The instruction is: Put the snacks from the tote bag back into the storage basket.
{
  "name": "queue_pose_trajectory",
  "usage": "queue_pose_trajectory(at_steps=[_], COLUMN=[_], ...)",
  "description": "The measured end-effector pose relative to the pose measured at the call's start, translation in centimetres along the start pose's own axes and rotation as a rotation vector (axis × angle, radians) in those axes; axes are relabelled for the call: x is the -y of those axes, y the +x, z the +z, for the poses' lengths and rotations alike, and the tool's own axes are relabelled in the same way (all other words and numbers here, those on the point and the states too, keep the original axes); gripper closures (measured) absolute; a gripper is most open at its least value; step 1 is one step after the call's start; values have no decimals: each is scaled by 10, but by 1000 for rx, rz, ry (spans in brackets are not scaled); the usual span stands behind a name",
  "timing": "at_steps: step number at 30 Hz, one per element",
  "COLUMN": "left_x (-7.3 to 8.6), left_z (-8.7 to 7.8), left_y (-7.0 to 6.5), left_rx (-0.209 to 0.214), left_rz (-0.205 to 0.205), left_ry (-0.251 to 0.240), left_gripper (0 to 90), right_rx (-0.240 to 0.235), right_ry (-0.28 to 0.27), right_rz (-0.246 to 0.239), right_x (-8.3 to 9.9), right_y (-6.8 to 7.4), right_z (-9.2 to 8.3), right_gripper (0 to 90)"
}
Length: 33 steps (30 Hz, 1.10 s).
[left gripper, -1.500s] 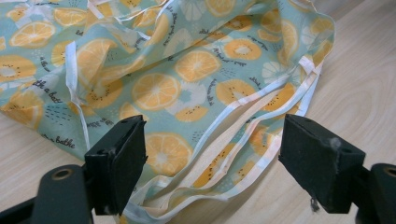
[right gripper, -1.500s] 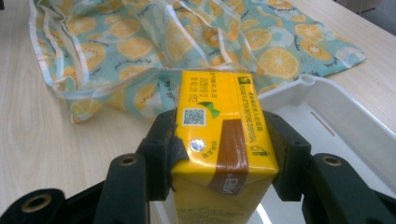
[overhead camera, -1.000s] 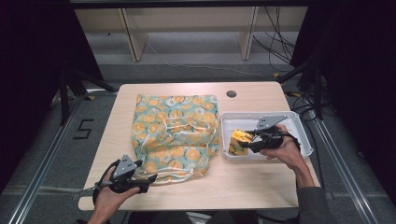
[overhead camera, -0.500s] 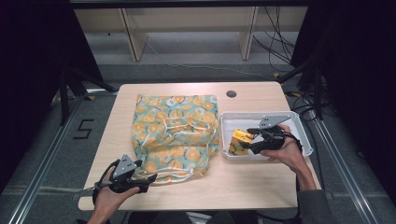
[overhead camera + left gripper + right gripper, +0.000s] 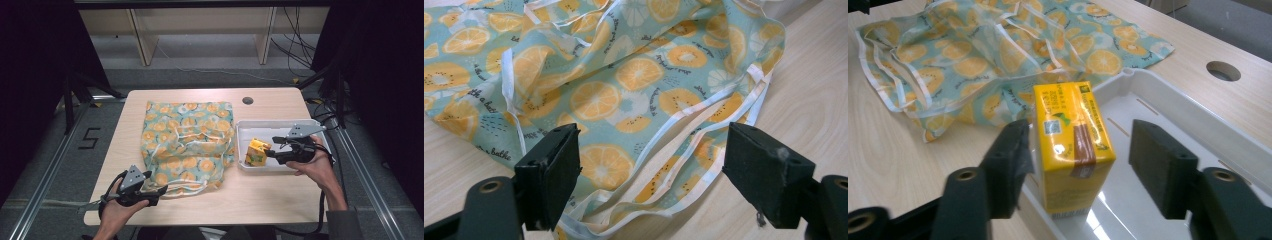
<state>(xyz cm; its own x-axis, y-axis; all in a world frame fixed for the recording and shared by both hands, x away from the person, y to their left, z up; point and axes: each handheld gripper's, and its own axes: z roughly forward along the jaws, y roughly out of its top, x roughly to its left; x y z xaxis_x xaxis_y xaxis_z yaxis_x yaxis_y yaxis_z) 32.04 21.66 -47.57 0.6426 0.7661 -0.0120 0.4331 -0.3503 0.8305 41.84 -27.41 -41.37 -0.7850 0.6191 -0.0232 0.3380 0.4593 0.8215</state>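
**Operator A:** Status check first. Where do we stand with the carton?

**Operator B:** We have the right gripper at the yellow drink carton, which stands upright in the left end of the white tray on the right side of the table. Its fingers are spread wide on either side of the carton; one pad looks close to or touching a side, the other is well apart. We judge the carton not yet gripped.

**Operator A:** And the left side?

**Operator B:** We hold the left gripper at the near edge of the orange-print cloth bag, which lies flat mid-table, just left of the tray. The fingers are wide open over the white-trimmed hem and hold nothing.

**Operator A:** Remaining work?

**Operator B:** Nearly all, in our judgement: close on the carton, lift the bag's hem open, move the carton inside.
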Motion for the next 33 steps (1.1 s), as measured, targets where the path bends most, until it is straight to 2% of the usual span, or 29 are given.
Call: queue_pose_trajectory(at_steps=[1, 2, 3, 4, 5, 6, 7, 8, 9, 10, 11, 14, 15, 16, 17, 20, 21, 22, 23, 25, 26, 28, 31, 33], left_x=[0, 0, 0, 0, 0, 0, 0, 0, 0, 0, 0, 0, 0, 0, 0, 0, 0, 0, 0, 1, 0, 0, 0, 0], left_z=[0, 0, 1, -1, 1, -1, 1, 1, -1, -1, 1, 0, 1, 0, 0, 0, 0, 0, 1, 1, -1, -1, -1, -1], left_y=[0, 0, -1, 1, -1, 1, -1, -1, 1, 1, 0, 0, -1, -1, -1, -1, -1, -1, -1, -1, 1, 1, 1, 1], left_rx=[-1, -1, -1, 1, -1, -1, -7, -7, -1, -1, -2, -3, -1, -7, -8, -6, -5, -8, -3, -3, -2, -1, -4, -8], left_rz=[-4, 1, -1, 26, -1, 23, 2, 2, 27, 27, 3, 1, -8, 1, -10, -4, -4, -5, -3, -1, 26, 29, 31, 25], left_ry=[-3, 2, 1, 23, 0, 20, 5, 5, 26, 26, 4, 0, -8, -1, -6, -1, -1, -2, -3, 1, 23, 27, 29, 30], left_gripper=[221, 221, 221, 220, 221, 221, 220, 220, 220, 220, 220, 221, 221, 221, 221, 221, 221, 221, 221, 221, 221, 221, 221, 221], right_rx=[3, 3, -1, -5, -18, -18, -25, -25, -28, -28, -32, -35, -42, -50, -36, -40, -44, -40, -48, -44, -30, -29, -3, -12], right_ry=[11, 11, 6, 4, 0, 0, 11, 11, 11, 11, 15, 20, 33, 43, 48, 68, 79, 75, 96, 90, 104, 107, 121, 136], right_rz=[12, 12, -1, 17, 29, 29, 39, 39, 18, 18, 8, -17, -9, -26, -20, -25, -10, -21, -11, -29, -26, -12, -12, 3], right_x=[1, 1, 1, 1, 1, 1, 1, 1, 0, 0, 0, -2, -2, -2, -1, 1, 2, 2, 3, 4, 6, 7, 10, 11], right_y=[3, 3, 2, 5, 10, 10, 16, 16, 21, 21, 22, 30, 33, 33, 36, 38, 40, 39, 40, 38, 37, 37, 34, 33], right_z=[-3, -3, -4, -7, -9, -9, -11, -11, -11, -11, -11, -11, -10, -9, -6, -4, -3, -1, -1, 1, 2, 3, 6, 7], right_gripper=[493, 493, 518, 555, 630, 630, 692, 692, 760, 760, 794, 874, 890, 899, 900, 900, 900, 900, 900, 900, 900, 900, 900, 900])
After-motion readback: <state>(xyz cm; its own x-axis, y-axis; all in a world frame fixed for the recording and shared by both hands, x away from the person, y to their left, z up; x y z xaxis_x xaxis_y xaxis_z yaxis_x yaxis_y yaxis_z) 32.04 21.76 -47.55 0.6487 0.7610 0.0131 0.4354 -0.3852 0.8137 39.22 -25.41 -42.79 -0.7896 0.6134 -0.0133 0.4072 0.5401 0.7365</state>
